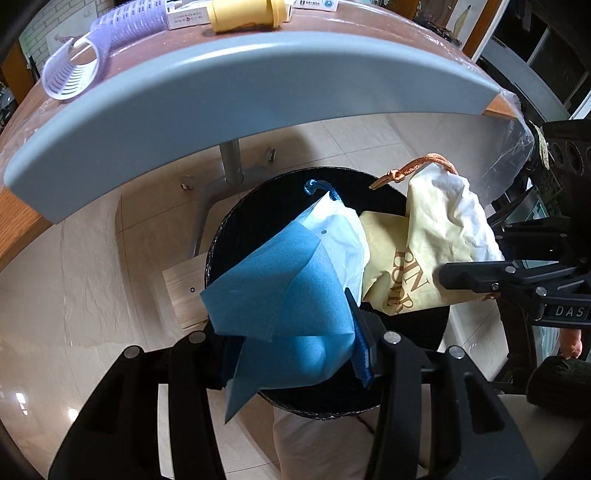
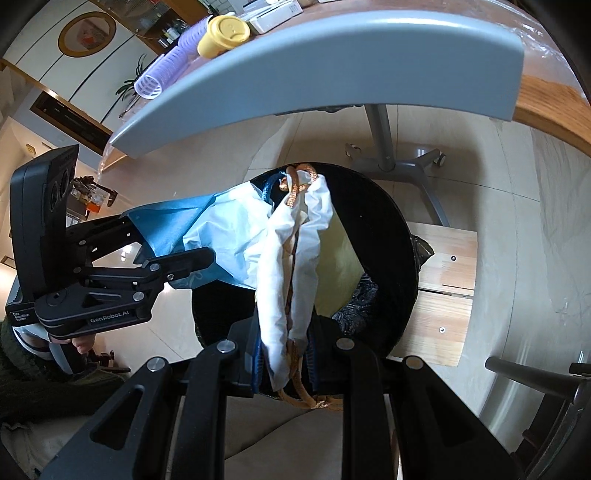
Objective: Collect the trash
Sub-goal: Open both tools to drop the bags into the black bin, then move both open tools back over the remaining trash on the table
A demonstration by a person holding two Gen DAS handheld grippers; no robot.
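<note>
My left gripper (image 1: 291, 347) is shut on a blue and white paper bag (image 1: 280, 295) with a blue cord handle, hanging over the mouth of a round black trash bin (image 1: 266, 206). Beside it, to the right, my right gripper (image 1: 491, 258) holds a cream bag (image 1: 439, 229) with gold lettering and an orange rope handle. In the right wrist view, the right gripper (image 2: 286, 350) is shut on the cream bag (image 2: 277, 266) above the bin (image 2: 388, 229). The left gripper (image 2: 162, 243) grips the blue bag (image 2: 221, 229) at the left. The bags touch.
A grey-edged table (image 1: 258, 85) overhangs the bin; on it lie a purple hair roller (image 1: 74, 70), a yellow cup (image 1: 243, 14) and white boxes. The bin stands on a wooden board (image 2: 443, 266) on a pale tiled floor, near the table's wheeled base (image 2: 406, 162).
</note>
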